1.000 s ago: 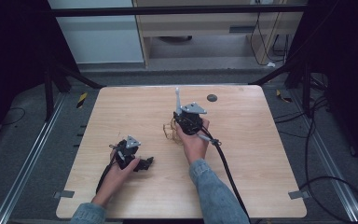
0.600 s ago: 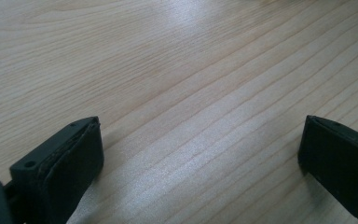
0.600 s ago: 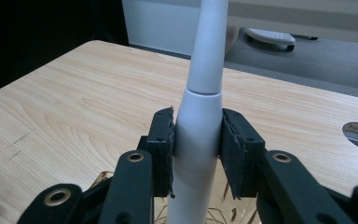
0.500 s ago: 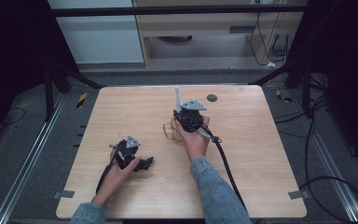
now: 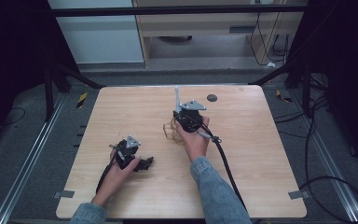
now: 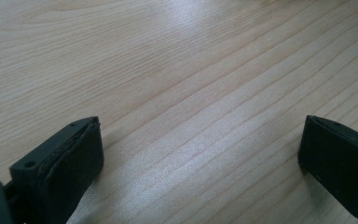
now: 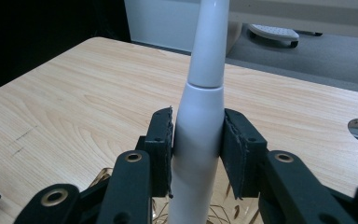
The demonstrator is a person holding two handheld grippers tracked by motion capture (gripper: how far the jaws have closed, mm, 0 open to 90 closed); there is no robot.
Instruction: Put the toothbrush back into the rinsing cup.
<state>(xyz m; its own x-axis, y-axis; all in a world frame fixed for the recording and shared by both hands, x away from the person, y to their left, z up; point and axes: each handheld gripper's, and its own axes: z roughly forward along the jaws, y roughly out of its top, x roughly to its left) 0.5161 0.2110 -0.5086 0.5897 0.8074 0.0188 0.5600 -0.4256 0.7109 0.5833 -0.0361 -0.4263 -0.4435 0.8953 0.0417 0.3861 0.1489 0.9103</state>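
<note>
Hands are coming in from the near edge of the table (image 5: 261,177), a pale wooden top with a fine straight grain that is catching a soft sheen of light in the left gripper view. The left gripper (image 5: 145,162) is lying low on the wood near the person's side, its jaws standing wide apart with only bare boards between them. Farther in, around the middle of the table, the right gripper (image 5: 179,105) is squeezing a white toothbrush handle (image 7: 200,140) between its two pads (image 7: 161,149); the handle is standing nearly upright and tapering towards the top, out of the frame. A small tangle of thin golden wire (image 5: 170,131) is lying on the wood just beside that hand, touching or nearly touching it. Beyond the handle, a round dark hole (image 5: 211,97) is sitting near the far edge of the top. Grey floor (image 5: 28,154) is surrounding the table, with metal rails (image 5: 23,179) running along it and black cables (image 5: 335,182) trailing on the right. At the back, a pale cabinet (image 5: 98,42) is standing against a dark room.
</note>
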